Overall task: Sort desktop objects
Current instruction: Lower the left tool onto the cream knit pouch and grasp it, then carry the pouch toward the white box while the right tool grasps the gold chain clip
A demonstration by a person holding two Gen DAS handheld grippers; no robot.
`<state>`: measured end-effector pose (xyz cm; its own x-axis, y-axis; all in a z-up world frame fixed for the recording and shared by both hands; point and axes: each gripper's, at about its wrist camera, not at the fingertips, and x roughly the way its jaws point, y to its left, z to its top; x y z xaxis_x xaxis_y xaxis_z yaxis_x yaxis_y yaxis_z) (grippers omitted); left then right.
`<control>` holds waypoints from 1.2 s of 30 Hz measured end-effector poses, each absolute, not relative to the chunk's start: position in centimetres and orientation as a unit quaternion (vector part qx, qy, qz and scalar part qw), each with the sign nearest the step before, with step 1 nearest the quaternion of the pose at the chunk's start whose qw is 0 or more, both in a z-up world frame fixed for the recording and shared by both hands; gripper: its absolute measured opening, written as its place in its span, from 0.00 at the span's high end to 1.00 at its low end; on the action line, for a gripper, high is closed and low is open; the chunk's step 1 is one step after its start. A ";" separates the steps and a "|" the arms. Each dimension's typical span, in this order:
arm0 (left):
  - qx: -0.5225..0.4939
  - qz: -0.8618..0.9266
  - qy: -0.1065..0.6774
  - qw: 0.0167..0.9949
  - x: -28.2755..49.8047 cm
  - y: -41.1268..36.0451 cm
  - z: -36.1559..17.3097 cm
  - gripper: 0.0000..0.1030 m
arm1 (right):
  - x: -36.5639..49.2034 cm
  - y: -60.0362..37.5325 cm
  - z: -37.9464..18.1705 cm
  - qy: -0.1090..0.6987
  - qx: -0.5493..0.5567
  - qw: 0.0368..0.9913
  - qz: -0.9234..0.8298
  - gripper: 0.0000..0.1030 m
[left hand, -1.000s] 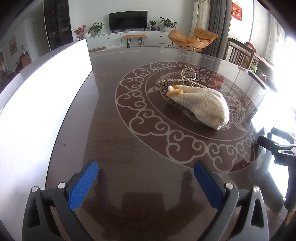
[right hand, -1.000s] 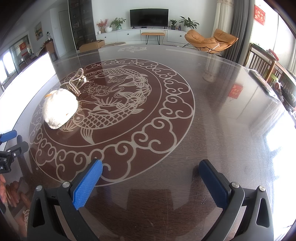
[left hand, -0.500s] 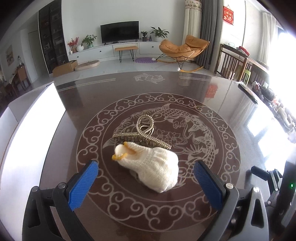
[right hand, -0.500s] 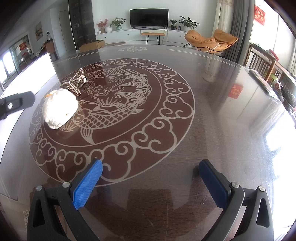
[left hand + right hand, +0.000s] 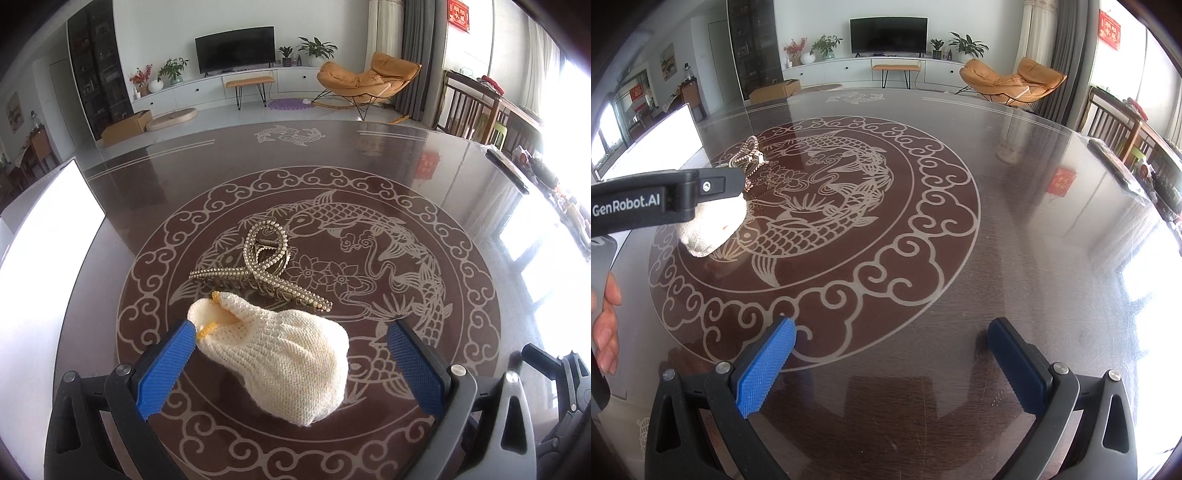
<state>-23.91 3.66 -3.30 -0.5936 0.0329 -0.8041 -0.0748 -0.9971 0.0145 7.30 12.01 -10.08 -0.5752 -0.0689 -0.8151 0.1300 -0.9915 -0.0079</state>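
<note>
A cream knitted pouch (image 5: 280, 354) with yellow trim lies on the dark patterned table (image 5: 406, 177). My left gripper (image 5: 288, 365) is open, its blue pads on either side of the pouch, not closed on it. A gold pearl-studded hair claw (image 5: 262, 269) lies just behind the pouch. In the right wrist view the pouch (image 5: 709, 229) and the claw (image 5: 750, 157) sit far left, partly hidden by the left gripper's black body (image 5: 661, 199). My right gripper (image 5: 892, 363) is open and empty over bare table.
A white box (image 5: 44, 251) stands along the table's left edge, also in the right wrist view (image 5: 653, 147). A dark flat object (image 5: 509, 173) lies at the table's far right edge. A hand (image 5: 605, 321) shows at the left.
My left gripper has swung toward the pouch and moved in, so the pouch now lies between its open fingers. The right gripper has not moved.
</note>
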 end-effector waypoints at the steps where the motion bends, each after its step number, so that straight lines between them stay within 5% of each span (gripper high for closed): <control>1: -0.451 0.892 0.023 0.030 -24.0 3.6 -3.5 0.00 | 7.3 12.0 -10.1 0.033 0.457 0.056 -0.887 0.00; 14: -0.462 0.886 0.021 0.037 -24.3 2.4 -5.4 0.00 | 7.3 12.0 -10.1 0.033 0.458 0.056 -0.887 0.00; 19: -0.470 0.880 0.008 0.075 -22.0 -0.8 -5.9 0.41 | 7.3 12.0 -10.1 0.033 0.458 0.056 -0.887 0.00; 20: -0.461 0.884 0.008 0.078 -21.1 -1.6 -5.7 0.42 | 7.3 12.0 -10.1 0.033 0.458 0.056 -0.887 0.00; 26: -0.465 0.878 -0.040 0.102 -18.3 -4.9 -4.9 0.42 | 7.3 12.0 -10.1 0.033 0.458 0.056 -0.887 0.00; 31: -0.446 0.891 -0.010 0.087 -18.5 -2.8 -3.2 0.28 | 7.3 12.0 -10.1 0.033 0.458 0.056 -0.887 0.00; 36: -0.442 0.894 0.019 0.074 -19.3 -1.0 -2.3 0.27 | 7.3 12.0 -10.1 0.034 0.458 0.056 -0.887 0.00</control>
